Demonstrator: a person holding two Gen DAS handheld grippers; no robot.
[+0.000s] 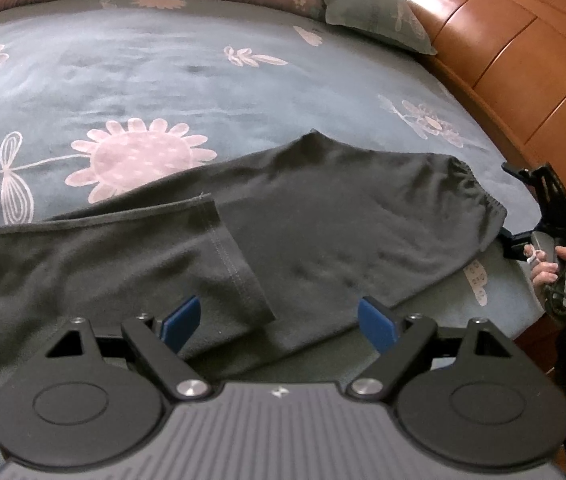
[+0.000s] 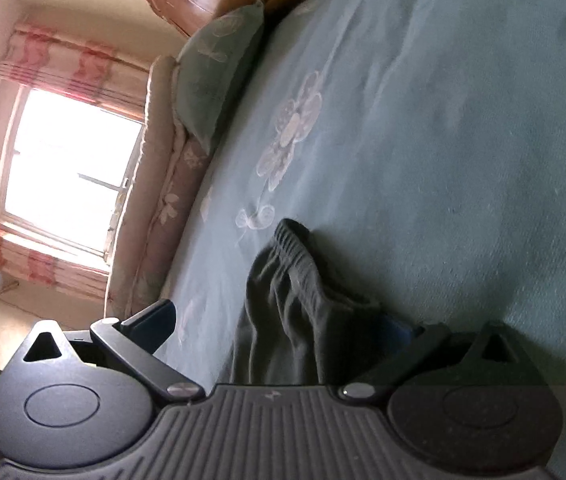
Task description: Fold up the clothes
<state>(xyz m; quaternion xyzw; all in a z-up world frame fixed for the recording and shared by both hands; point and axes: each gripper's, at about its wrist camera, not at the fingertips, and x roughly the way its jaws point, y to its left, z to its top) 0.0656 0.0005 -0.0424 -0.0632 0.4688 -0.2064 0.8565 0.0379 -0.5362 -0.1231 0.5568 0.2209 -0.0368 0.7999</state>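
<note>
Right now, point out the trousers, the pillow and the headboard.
trousers (image 1: 323,224), left wrist view, middle of the dark fabric.
pillow (image 1: 375,8), left wrist view, its green face.
headboard (image 1: 523,52), left wrist view, a wooden panel.

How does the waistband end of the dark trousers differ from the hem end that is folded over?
The waistband end is gathered and wrinkled, while the hem end is flat with a straight stitched line. The waistband end lies directly on the blue bedsheet, near the right gripper; the hem end lies on top of the trousers themselves, in front of the left gripper. Both are the same dark fabric.
</note>
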